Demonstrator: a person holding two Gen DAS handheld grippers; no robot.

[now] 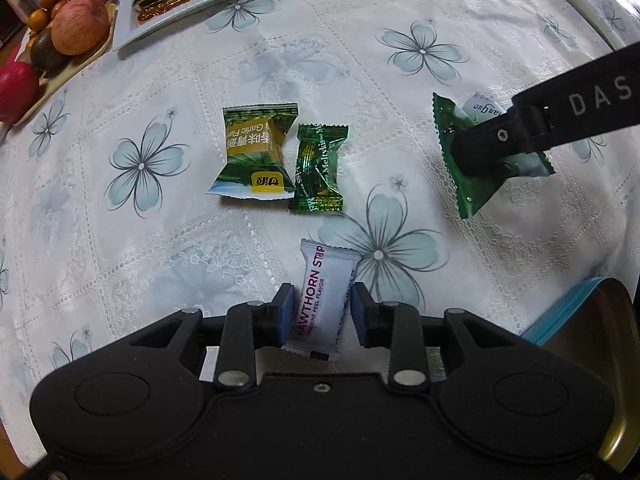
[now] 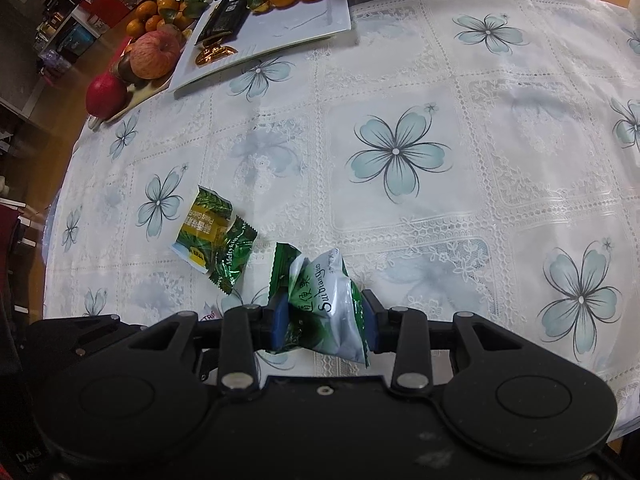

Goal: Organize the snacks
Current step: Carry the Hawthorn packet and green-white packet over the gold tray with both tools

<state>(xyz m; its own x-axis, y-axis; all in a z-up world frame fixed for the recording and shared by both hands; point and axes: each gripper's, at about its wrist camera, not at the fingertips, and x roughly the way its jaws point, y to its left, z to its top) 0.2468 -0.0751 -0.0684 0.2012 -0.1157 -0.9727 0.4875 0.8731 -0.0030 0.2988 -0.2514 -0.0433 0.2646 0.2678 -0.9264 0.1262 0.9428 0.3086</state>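
Observation:
My left gripper (image 1: 321, 312) is open with its jaws either side of a white Hawthorn Strip packet (image 1: 323, 300) lying on the floral tablecloth (image 1: 140, 240); small gaps show at both pads. Beyond it lie a green-and-yellow garlic pea packet (image 1: 256, 152) and a dark green Meltykiss candy (image 1: 319, 168), touching each other. My right gripper (image 2: 325, 318) is shut on a green-and-white Suibianguo packet (image 2: 330, 304) and holds it above the cloth. That gripper and packet (image 1: 472, 168) show at the right of the left wrist view. The pea packet (image 2: 202, 228) and candy (image 2: 232, 258) lie left of my right gripper.
A white rectangular plate (image 2: 292, 24) at the far left holds a black packet (image 2: 224, 14) and gold-wrapped sweets (image 2: 212, 54). A fruit tray beside it holds an apple (image 2: 154, 56) and tangerines (image 2: 156, 12). A blue-rimmed metal tin (image 1: 592, 332) sits right of my left gripper.

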